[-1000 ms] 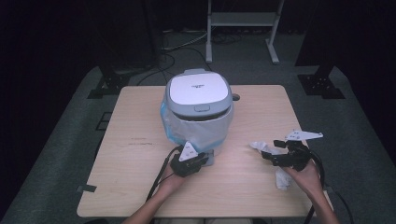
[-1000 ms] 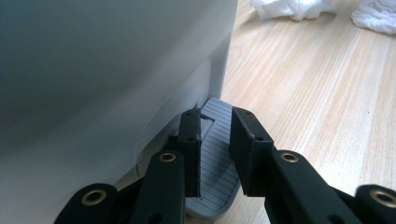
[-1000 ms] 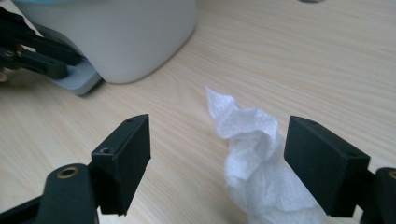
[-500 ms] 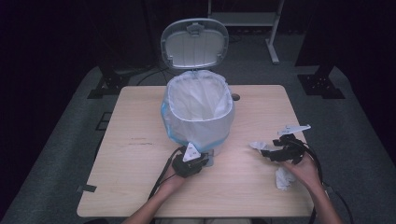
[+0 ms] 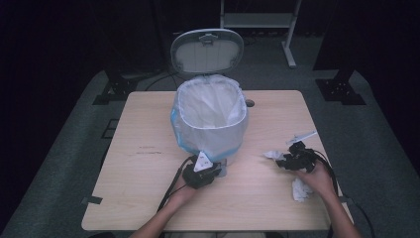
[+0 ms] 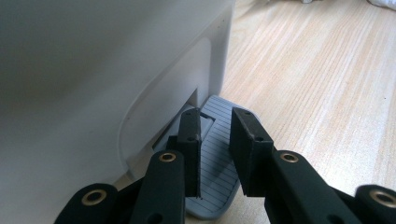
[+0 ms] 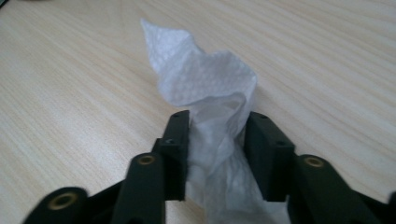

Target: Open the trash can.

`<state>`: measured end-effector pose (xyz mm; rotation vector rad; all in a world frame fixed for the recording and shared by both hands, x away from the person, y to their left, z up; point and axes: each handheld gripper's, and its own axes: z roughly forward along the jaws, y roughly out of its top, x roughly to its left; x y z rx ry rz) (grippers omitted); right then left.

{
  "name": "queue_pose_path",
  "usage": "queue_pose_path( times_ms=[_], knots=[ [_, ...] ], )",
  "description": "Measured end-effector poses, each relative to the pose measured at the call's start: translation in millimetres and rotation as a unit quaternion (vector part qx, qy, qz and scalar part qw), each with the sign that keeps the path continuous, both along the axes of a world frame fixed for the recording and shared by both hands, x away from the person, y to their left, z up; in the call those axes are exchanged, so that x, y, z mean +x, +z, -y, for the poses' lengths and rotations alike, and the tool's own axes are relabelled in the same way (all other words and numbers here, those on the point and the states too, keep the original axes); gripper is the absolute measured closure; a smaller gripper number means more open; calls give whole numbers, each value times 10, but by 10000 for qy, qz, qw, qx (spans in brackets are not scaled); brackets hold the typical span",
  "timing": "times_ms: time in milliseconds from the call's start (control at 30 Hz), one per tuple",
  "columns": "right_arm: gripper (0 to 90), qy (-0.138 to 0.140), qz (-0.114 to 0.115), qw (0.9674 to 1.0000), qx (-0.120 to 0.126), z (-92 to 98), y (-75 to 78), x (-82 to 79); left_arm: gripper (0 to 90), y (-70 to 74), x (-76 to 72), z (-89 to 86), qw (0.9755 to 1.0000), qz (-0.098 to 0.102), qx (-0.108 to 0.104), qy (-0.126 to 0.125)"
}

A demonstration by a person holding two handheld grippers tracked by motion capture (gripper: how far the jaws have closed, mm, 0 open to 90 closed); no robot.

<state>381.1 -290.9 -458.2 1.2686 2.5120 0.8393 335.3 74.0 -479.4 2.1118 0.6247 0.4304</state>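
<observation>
Both forearms come in from the bottom edge of the high view. The left hand (image 5: 184, 191) holds the left gripper (image 5: 214, 171) low at the foot of the bin (image 5: 212, 130), near the middle of the frame, with its jaws a little apart and resting on the grey pedal (image 6: 218, 154) (the ribbed plate at the bin's base). The right hand (image 5: 317, 177) sits at lower right, its right gripper (image 5: 279, 159) pointing left across the table (image 5: 138, 173).

A second ago the lid (image 5: 207, 50) lay shut on the bin; it now stands upright behind the rim, and the white liner shows inside. The right gripper has drifted slightly down and left.

A crumpled tissue (image 7: 210, 107) is pinched between the right gripper's jaws, its free end poking out ahead of them. A second wad (image 5: 300, 189) lies on the table just below the right hand.
</observation>
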Motion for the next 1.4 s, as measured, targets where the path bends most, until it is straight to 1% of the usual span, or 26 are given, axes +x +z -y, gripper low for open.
queue_pose_path(
  times_ms=[100, 200, 267, 300, 333, 367, 467, 500, 533, 667, 700, 767, 800, 1000, 1033, 1067, 1100, 1200, 1233, 1267, 1300, 1333, 1367, 1400],
  knots=[
    [705, 46, -3, 10000, -18, -9, -2, 2, 741, 0, 1, -1, 10000, 1, -1, -6],
    [793, 59, -34, 10000, 24, -7, 10, 6, 740, 0, 1, -1, 10000, -1, 0, -6],
    [810, 40, -41, 10000, 54, 0, 31, 9, 741, 0, 1, -1, 10000, 1, 1, -9],
    [815, 24, -81, 9999, 86, 10, 53, 7, 741, 0, 1, -1, 10000, 1, -1, -8],
    [815, 24, -81, 9999, 86, 10, 53, 7, 741, 0, 1, -1, 10000, 0, 1, -9],
    [818, 19, -108, 9999, 129, 15, 64, 4, 741, 0, 2, -1, 10000, 2, -2, -9],
    [822, 8, -91, 9997, 236, 30, 109, -8, 741, 0, 1, -1, 10000, -2, -1, -10],
    [823, -6, -68, 9994, 334, 37, 140, -16, 741, 0, 1, -1, 10000, -2, -3, -9],
    [823, -6, -68, 9994, 334, 37, 140, -16, 741, 0, 1, -1, 10000, -2, -3, -9],
    [822, 12, -30, 9989, 459, 49, 212, -37, 741, 0, 1, -1, 10000, -2, -6, -10],
    [822, 43, 22, 9987, 510, 53, 256, -52, 741, 0, 1, 0, 10000, -1, -9, -9],
    [822, 63, 42, 9985, 539, 55, 279, -60, 741, -2, 0, 2, 10000, -5, -29, -3],
    [823, 88, 64, 9983, 571, 55, 306, -67, 741, 2, 3, -4, 10000, 2, 19, -21],
    [823, 226, 183, 9967, 753, 21, 488, -109, 741, 0, 1, 0, 10000, -4, -19, -9],
    [823, 290, 230, 9960, 815, 5, 556, -122, 741, -1, 1, 0, 10000, -4, -23, -8],
    [823, 290, 230, 9960, 815, 5, 556, -122, 741, -1, 1, 0, 10000, -4, -23, -8],
    [823, 320, 252, 9957, 833, -4, 589, -129, 741, -1, 0, 0, 10000, -6, -16, -10],
    [822, 391, 311, 9947, 898, -31, 692, -154, 741, -2, 0, 1, 10000, -2, -30, -11],
    [823, 410, 374, 9941, 927, -45, 767, -179, 741, -1, 1, 1, 10000, 1, -27, -9],
    [823, 410, 374, 9941, 927, -45, 767, -179, 741, -1, 1, 1, 10000, 1, -27, -9],
    [823, 447, 419, 9935, 960, -58, 848, -201, 741, -1, 0, 0, 10000, 1, -23, -7],
    [823, 447, 419, 9935, 960, -58, 848, -201, 741, -1, 0, 0, 10000, 1, -23, -7],
    [823, 482, 480, 9928, 982, -71, 932, -218, 741, -2, 0, 1, 10000, 2, -26, -7],
    [823, 482, 480, 9928, 982, -71, 932, -218, 741, -1, 1, 1, 10000, 0, -28, -7]
  ],
)
